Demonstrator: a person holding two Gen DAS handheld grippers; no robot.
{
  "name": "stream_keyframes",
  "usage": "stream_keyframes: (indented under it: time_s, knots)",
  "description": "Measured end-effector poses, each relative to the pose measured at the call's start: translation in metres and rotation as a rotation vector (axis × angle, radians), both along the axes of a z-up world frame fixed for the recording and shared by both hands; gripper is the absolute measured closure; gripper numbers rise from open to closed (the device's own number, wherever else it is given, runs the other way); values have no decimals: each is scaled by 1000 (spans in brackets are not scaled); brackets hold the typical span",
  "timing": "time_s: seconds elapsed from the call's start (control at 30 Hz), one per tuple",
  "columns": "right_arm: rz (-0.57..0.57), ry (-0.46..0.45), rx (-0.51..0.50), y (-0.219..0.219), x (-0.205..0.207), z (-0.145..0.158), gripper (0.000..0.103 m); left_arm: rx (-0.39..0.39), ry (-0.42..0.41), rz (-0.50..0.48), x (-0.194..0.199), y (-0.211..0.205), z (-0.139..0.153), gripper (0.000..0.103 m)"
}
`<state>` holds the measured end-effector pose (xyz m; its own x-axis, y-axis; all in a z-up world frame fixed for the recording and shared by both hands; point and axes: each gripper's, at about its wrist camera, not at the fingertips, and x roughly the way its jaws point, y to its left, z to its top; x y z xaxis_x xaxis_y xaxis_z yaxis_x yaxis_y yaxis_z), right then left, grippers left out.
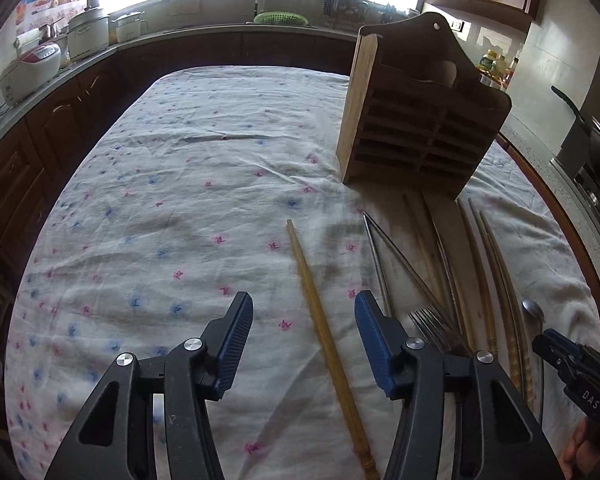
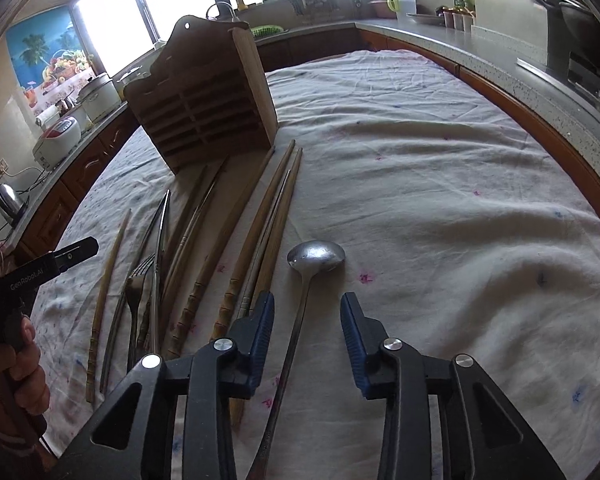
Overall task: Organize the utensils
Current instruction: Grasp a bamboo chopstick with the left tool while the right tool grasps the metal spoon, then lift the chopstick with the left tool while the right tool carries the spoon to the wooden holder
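A wooden slotted utensil holder [image 1: 416,120] [image 2: 204,100] stands on the cloth-covered table. In front of it lie several bamboo and metal chopsticks [image 2: 260,224], a fork [image 2: 138,280] [image 1: 436,324] and a metal spoon [image 2: 316,258]. One bamboo chopstick [image 1: 324,336] [image 2: 106,296] lies apart to the left. My left gripper [image 1: 304,316] is open and empty, above that chopstick. My right gripper [image 2: 306,316] is open and empty, above the spoon's handle. The right gripper also shows in the left wrist view [image 1: 572,364], and the left gripper in the right wrist view [image 2: 60,260].
The floral tablecloth [image 1: 160,200] covers the table. Kitchen counters ring the table, with rice cookers [image 1: 32,68] and pots on the left, a sink and green basket [image 1: 280,18] at the back, and a pan [image 2: 572,12] on the stove at the right.
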<state>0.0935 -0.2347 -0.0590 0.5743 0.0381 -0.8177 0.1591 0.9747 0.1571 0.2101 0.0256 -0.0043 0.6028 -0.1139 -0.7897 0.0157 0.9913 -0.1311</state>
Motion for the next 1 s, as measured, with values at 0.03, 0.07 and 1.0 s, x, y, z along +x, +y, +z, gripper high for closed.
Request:
stream_keyframes:
  time_s: [0.03,0.07,1.0]
  knots:
    - [2,8,-1,1,2,-2,70,9,11,-3,8,-1,-4,55]
    - [8,9,-13,2,4,-3,70,15,26,-7,14,-2,-7,59]
    - [31,-268,0,-12,5,93,101,-172,-152,-70,-43,26,75,99]
